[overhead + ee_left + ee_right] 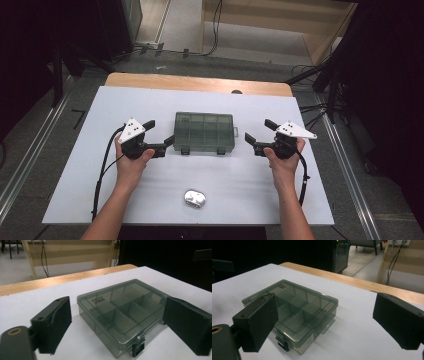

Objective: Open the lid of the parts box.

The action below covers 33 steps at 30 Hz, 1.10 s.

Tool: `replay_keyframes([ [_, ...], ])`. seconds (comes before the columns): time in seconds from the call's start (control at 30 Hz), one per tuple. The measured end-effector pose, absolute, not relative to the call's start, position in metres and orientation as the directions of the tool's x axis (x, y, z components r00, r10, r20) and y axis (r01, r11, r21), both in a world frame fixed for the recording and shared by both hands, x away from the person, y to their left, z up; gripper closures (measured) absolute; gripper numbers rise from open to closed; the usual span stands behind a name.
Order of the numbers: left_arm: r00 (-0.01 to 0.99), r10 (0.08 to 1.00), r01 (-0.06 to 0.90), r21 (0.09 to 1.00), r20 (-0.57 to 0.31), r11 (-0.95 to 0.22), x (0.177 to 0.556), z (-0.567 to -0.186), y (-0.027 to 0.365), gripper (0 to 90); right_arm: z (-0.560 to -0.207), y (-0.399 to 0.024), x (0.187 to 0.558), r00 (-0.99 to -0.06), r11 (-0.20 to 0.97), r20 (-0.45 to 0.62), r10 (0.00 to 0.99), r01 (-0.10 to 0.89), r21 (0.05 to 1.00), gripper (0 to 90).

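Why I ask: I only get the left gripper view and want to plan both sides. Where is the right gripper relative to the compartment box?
Observer: The right gripper hangs just off the right end of the compartment box. Its jaws are open and don't touch the box.
Operator: I see one latch. Are there more?
Observer: Yes, the near side has two. The second latch sits toward the box's right end.
Operator: Is anything lying nearer the person than the box?
Observer: A small silvery oval object lies near the front edge of the table, well apart from the box.
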State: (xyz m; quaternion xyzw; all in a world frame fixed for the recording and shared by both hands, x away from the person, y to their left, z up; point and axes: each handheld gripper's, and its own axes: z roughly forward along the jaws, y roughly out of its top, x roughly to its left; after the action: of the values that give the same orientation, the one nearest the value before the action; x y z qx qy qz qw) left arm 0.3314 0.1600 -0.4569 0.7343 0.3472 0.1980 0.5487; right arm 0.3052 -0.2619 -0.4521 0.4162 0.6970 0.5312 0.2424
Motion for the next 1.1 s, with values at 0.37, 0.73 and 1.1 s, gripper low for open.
replay_keyframes([
  [0.37, 0.701, 0.693, 0.405, 0.894, -0.171, -0.189, 0.339, -0.468, 0.154, 42.9, -0.462, -0.257, 0.313, -0.508, 0.096, 0.118, 0.853, 0.376, 0.922, 43.5],
  [0.73, 0.719, 0.67, 0.477, 0.833, -0.186, -0.281, 0.342, -0.481, 0.16, 85.2, -0.477, -0.247, 0.317, -0.564, 0.215, 0.094, 0.821, 0.457, 0.863, 84.9],
  [1.1, 0.729, 0.661, 0.5, 0.799, -0.18, -0.334, 0.348, -0.486, 0.17, 89.3, -0.49, -0.241, 0.323, -0.593, 0.304, 0.08, 0.801, 0.519, 0.799, 88.1],
])
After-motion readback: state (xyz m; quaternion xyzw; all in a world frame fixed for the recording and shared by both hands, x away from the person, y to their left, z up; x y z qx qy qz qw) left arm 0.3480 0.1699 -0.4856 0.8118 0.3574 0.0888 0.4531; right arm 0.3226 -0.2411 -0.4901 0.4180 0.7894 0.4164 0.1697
